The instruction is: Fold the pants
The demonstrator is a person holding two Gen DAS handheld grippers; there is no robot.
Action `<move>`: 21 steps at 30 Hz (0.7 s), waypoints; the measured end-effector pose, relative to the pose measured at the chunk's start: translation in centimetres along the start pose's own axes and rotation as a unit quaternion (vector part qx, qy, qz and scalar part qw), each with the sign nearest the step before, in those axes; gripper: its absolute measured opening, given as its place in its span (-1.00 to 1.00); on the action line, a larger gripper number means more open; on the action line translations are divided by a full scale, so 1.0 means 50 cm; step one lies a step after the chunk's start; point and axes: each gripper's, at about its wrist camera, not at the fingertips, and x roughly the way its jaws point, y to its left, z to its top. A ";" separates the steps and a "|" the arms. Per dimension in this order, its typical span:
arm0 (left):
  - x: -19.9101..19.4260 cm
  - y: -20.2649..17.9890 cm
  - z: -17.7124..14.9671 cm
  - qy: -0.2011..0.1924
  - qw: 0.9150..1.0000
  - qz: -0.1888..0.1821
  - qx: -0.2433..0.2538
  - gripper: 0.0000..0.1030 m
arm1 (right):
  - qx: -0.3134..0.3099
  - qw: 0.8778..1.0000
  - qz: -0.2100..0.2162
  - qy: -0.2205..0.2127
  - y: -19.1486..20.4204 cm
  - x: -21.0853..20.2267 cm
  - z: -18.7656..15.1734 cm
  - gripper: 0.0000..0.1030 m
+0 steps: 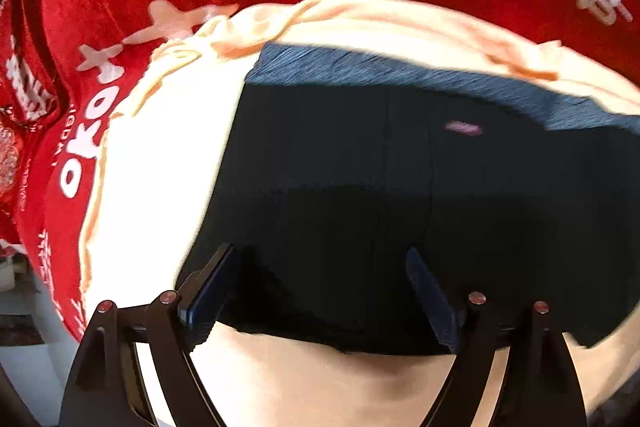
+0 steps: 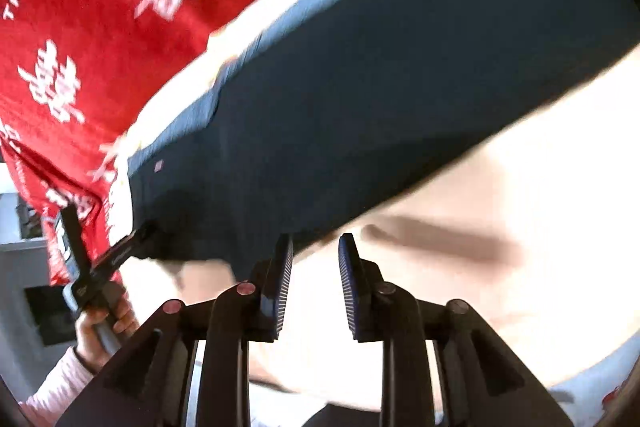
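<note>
Left wrist view: we straddle the dark navy fabric pants (image 1: pixel 400 195), fingers wide, gripping nothing.
Right gripper (image 2: pixel 314 281), fingers parted and empty, sits off the pants' lower edge; their length runs lower left to upper right.

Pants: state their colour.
Dark navy blue pants, plain; clearest in the right wrist view.

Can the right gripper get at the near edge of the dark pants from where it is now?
Probably yes. The right gripper is open and empty just off the pants edge, with only bare cream cloth around. The left gripper sits at the far end, clear.
</note>
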 end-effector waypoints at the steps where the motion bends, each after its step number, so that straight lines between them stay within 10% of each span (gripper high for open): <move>1: -0.015 -0.022 0.005 -0.007 1.000 -0.020 0.003 0.67 | -0.008 1.000 -0.009 -0.010 -0.005 -0.014 0.015 -0.49; 10: -0.001 -0.318 -0.034 0.011 0.989 -0.113 0.099 0.67 | -0.090 0.988 -0.124 -0.016 -0.040 0.025 0.105 -0.61; 12: 0.001 -0.339 -0.056 -0.021 0.991 -0.074 0.112 0.75 | -0.097 0.990 -0.102 -0.022 -0.064 0.018 0.091 -0.63; 16: -0.001 -0.289 -0.020 0.027 0.993 -0.087 0.080 0.75 | -0.082 0.994 -0.078 -0.006 -0.064 -0.014 0.119 -0.61; 21: -0.050 -0.291 0.087 -0.029 0.992 -0.109 0.056 0.75 | -0.139 0.990 -0.028 -0.024 0.007 -0.015 0.216 -0.60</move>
